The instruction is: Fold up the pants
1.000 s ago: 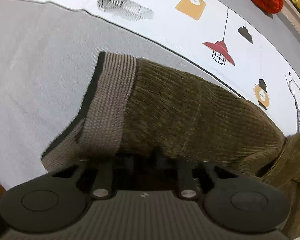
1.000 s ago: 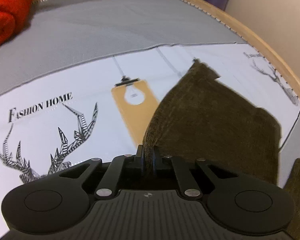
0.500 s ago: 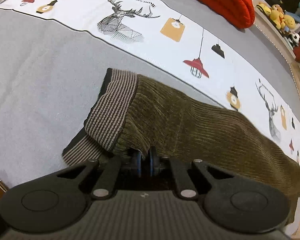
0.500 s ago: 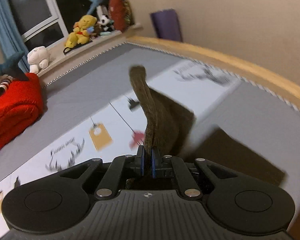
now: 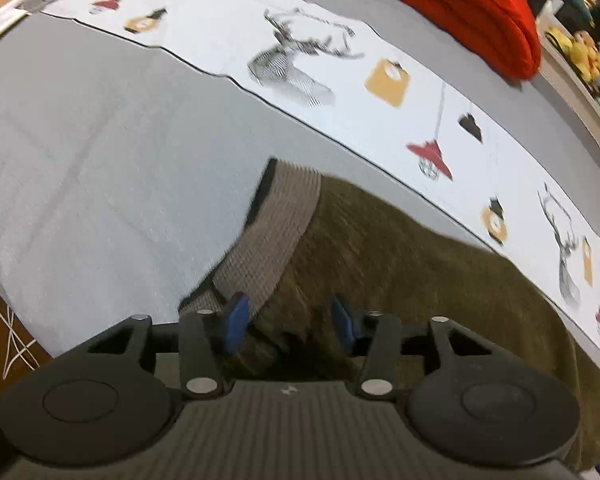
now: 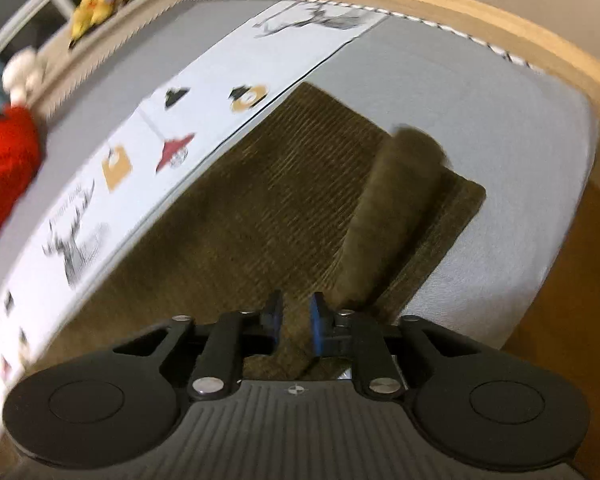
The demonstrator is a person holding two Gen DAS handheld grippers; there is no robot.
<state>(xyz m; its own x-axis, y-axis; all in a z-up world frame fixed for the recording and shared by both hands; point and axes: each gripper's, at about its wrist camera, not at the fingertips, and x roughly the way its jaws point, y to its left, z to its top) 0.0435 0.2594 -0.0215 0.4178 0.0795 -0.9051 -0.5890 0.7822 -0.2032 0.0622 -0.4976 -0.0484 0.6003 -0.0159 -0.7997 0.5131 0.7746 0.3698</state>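
Note:
The olive corduroy pants [image 5: 400,264] lie on the grey bed cover [image 5: 100,152], their striped waistband [image 5: 288,220] toward the left. My left gripper [image 5: 289,318] hovers over the waist end. Its jaws are opening, the blue pads [image 5: 236,316] stand well apart, and the cloth lies loose between them. In the right wrist view the pants [image 6: 260,208] lie flat, with a folded-over leg strip [image 6: 400,184] draped across them. My right gripper [image 6: 296,320] is just above that strip; its jaws are opening with cloth slack between the pads.
A white printed runner [image 5: 340,64] crosses the bed behind the pants. A red cushion [image 5: 460,4] and plush toys [image 5: 592,60] sit at the far side. The wooden bed frame [image 6: 500,28] curves past the leg end, and cables [image 5: 12,344] hang off the left edge.
Both grippers were shut on the cloth earlier and now have their pads parted. The right gripper swung the leg across and laid it over the pants. The left gripper rose slightly.

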